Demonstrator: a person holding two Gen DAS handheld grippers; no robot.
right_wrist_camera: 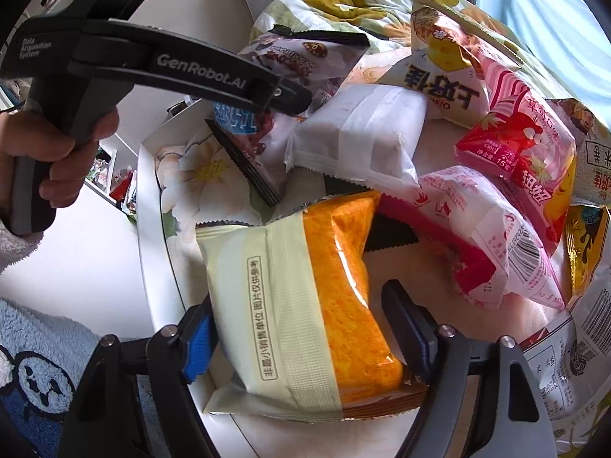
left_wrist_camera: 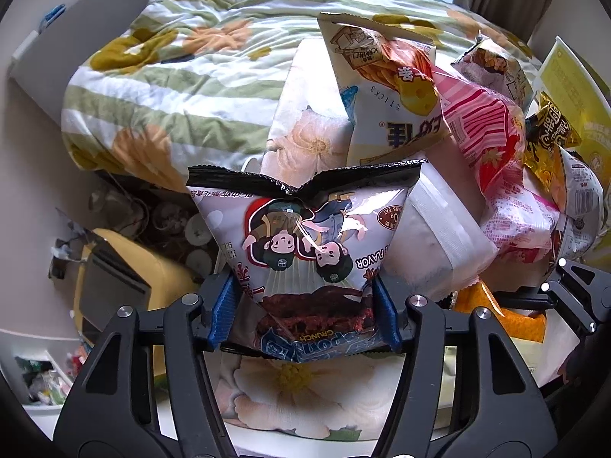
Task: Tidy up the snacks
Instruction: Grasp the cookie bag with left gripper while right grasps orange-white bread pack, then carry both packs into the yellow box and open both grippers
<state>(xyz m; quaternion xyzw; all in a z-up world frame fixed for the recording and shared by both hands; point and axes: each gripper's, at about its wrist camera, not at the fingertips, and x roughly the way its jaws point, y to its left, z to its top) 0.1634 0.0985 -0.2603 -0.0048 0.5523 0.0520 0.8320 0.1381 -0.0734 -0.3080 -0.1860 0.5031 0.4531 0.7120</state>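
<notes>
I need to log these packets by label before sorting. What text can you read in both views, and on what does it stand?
"GenRobot.AI": black arm of the left tool.
"Data Acquisition System": same tool's rear.
"STICKS": cream cheese-stick bag.
"FLAVOR", "CRUNCH": grey cartoon snack bag with black seal.
"15": pink striped strawberry packet.
"非最小销售单位 图片仅供参考": pale-green and orange cake packet.
Barcodes, nutrition tables and other Chinese print: too small or distorted.

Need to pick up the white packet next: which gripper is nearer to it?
Left. The left gripper, clamped on the cartoon bag, sits right beside the white packet. The right gripper is lower down, around the orange cake packet.
</notes>
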